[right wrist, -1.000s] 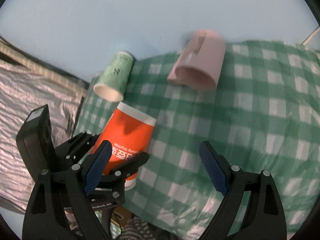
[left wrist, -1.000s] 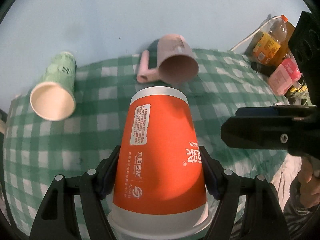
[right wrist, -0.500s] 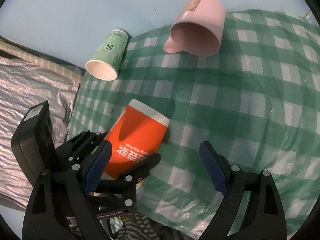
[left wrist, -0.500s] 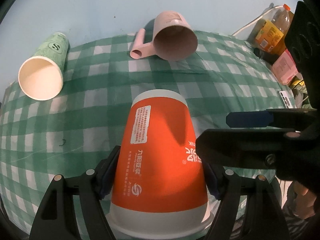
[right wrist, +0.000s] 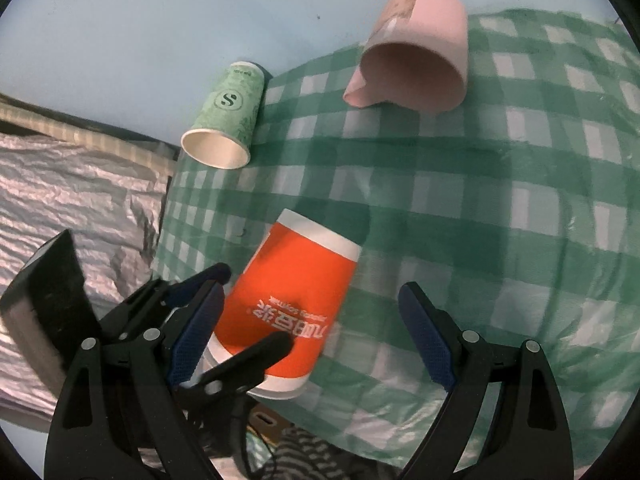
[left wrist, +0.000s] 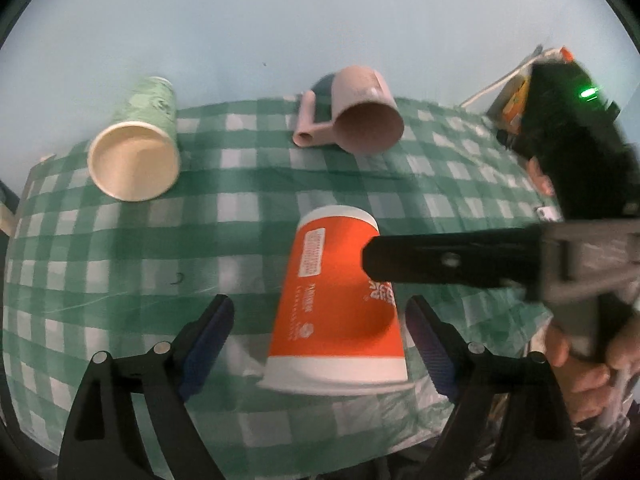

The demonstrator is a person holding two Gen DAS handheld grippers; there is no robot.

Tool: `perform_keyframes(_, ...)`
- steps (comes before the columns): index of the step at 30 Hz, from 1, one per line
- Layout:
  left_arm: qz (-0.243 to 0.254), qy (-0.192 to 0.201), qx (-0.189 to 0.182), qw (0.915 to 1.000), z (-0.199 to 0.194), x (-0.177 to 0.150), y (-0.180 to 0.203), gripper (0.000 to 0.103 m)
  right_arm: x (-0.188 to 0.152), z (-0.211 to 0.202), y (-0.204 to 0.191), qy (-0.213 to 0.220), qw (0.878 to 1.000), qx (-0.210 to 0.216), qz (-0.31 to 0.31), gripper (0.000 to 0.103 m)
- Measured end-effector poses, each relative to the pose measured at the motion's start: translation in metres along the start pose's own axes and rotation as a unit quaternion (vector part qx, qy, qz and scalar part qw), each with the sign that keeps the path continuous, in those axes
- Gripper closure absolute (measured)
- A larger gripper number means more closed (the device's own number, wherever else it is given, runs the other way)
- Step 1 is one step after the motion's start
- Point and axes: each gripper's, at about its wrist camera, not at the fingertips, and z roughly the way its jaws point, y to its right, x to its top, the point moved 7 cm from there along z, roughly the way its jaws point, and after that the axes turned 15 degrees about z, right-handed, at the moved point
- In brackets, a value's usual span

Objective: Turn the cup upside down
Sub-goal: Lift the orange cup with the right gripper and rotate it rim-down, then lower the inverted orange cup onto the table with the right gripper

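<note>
An orange paper cup (left wrist: pixel 336 300) stands upside down on the green checked cloth (left wrist: pixel 120 260), rim down, near the table's front edge. It also shows in the right wrist view (right wrist: pixel 292 300). My left gripper (left wrist: pixel 320 344) is open, its pads apart from the cup on both sides. My right gripper (right wrist: pixel 312 336) is open and empty; the cup sits between its fingers, nearer the left one. The right gripper's finger (left wrist: pixel 448 258) crosses in front of the cup in the left wrist view.
A green paper cup (left wrist: pixel 136 148) lies on its side at the back left. A pink mug (left wrist: pixel 356 112) lies on its side at the back. Bottles (left wrist: pixel 516 100) stand at the far right. Silver foil (right wrist: pixel 72 200) lies left of the table.
My left gripper has opened and let go of the orange cup, which now stands rim down on the cloth. The right gripper has moved closer to the cup.
</note>
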Motion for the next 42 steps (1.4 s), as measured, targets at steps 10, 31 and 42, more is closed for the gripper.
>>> perform_keyframes(10,-0.046,0.038,0.022,0.998,-0.058,-0.046,-0.076,0.014,-0.006,0.037,-0.012,-0.034,0.998,-0.025,0.037,0.013)
perform_keyframes(31,-0.094,0.063,0.053,0.9922,-0.047,-0.067,-0.12,0.014,-0.001,0.058,-0.012,-0.042,0.996,-0.074,0.04,0.032)
perform_keyframes(42,-0.11,0.074,0.044,0.9902,-0.063,-0.07,-0.113,0.014,-0.011,0.043,-0.024,-0.016,0.999,-0.045,-0.003,0.032)
